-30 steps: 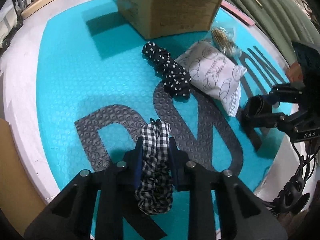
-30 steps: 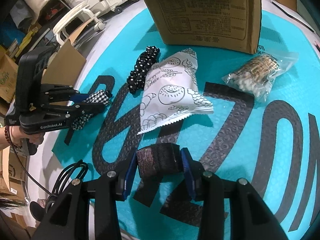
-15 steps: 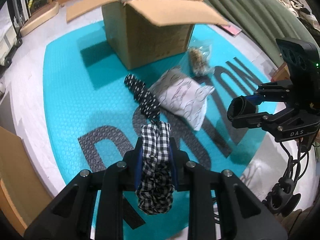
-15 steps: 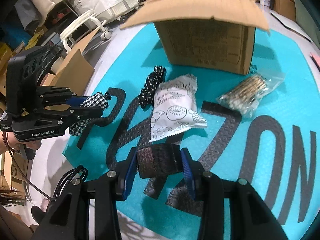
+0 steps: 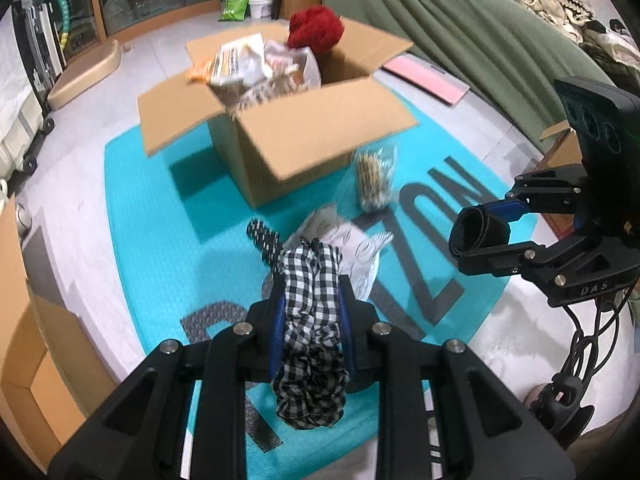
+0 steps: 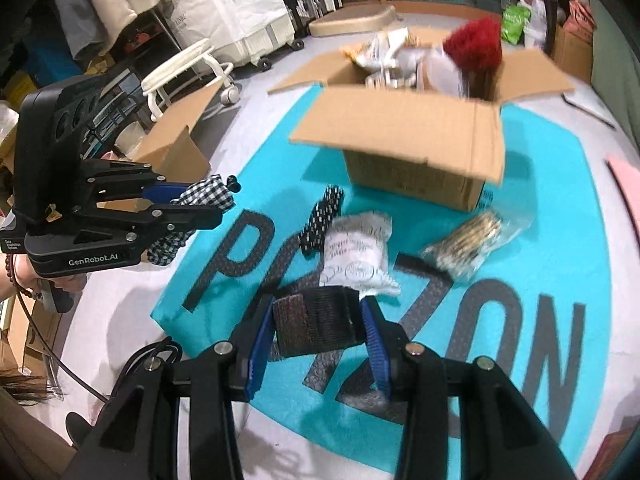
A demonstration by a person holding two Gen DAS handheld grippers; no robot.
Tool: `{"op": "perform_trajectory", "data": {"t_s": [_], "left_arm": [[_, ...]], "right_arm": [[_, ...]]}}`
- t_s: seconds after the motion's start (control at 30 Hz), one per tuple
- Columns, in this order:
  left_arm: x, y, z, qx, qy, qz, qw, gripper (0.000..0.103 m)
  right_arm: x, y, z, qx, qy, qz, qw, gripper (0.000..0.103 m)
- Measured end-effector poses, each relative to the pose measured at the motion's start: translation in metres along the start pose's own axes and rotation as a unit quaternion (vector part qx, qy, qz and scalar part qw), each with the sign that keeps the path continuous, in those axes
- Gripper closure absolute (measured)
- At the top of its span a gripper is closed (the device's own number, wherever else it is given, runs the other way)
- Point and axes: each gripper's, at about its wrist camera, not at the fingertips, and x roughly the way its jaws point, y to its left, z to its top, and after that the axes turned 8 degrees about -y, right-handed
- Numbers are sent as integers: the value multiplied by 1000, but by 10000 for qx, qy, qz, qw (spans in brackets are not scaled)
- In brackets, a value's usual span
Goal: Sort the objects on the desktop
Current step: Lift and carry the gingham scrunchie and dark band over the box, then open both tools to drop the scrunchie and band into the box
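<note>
My left gripper (image 5: 312, 300) is shut on a black-and-white checked scrunchie (image 5: 310, 344), held in the air above the teal mat (image 5: 160, 216). My right gripper (image 6: 318, 316) is shut on a dark rolled band (image 6: 316, 320); in the left wrist view that band (image 5: 478, 228) shows at the right, well off the mat. A polka-dot scrunchie (image 6: 320, 220), a white printed snack bag (image 6: 358, 256) and a clear bag of brown pieces (image 6: 468, 240) lie on the mat in front of an open cardboard box (image 6: 416, 148) filled with packets and a red fluffy thing (image 6: 476, 46).
A second cardboard box (image 6: 172, 148) stands off the mat at the left, with a white stool (image 6: 184, 68) behind it. A green cloth (image 5: 460, 28) and a pink pad (image 5: 426, 78) lie at the far right. A hand (image 6: 16, 276) holds the left gripper's handle.
Both grippers have risen with their loads still held. The box's open top and its contents have come into view, and the things on the mat look smaller and farther below.
</note>
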Motion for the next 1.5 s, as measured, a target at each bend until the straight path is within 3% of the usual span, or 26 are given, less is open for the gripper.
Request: {"op": "perform_trajectory", "data": {"t_s": [0.37, 0.5, 0.7, 1.07, 1.5], "left_arm": [[-10, 0, 75, -20, -534, 30, 9986, 81], [3, 4, 104, -20, -726, 181, 9972, 81], [35, 15, 137, -61, -702, 291, 9971, 81], [81, 37, 163, -305, -534, 530, 9967, 81], [120, 49, 172, -308, -310, 613, 9972, 81]], "right_arm": [[-28, -13, 68, -158, -409, -212, 9988, 60], [-26, -29, 94, -94, -580, -278, 9979, 60], [-12, -56, 125, 39, -722, -441, 9964, 60], [23, -93, 159, 160, -647, -734, 9951, 60], [61, -121, 167, 357, -452, -931, 9940, 60]]}}
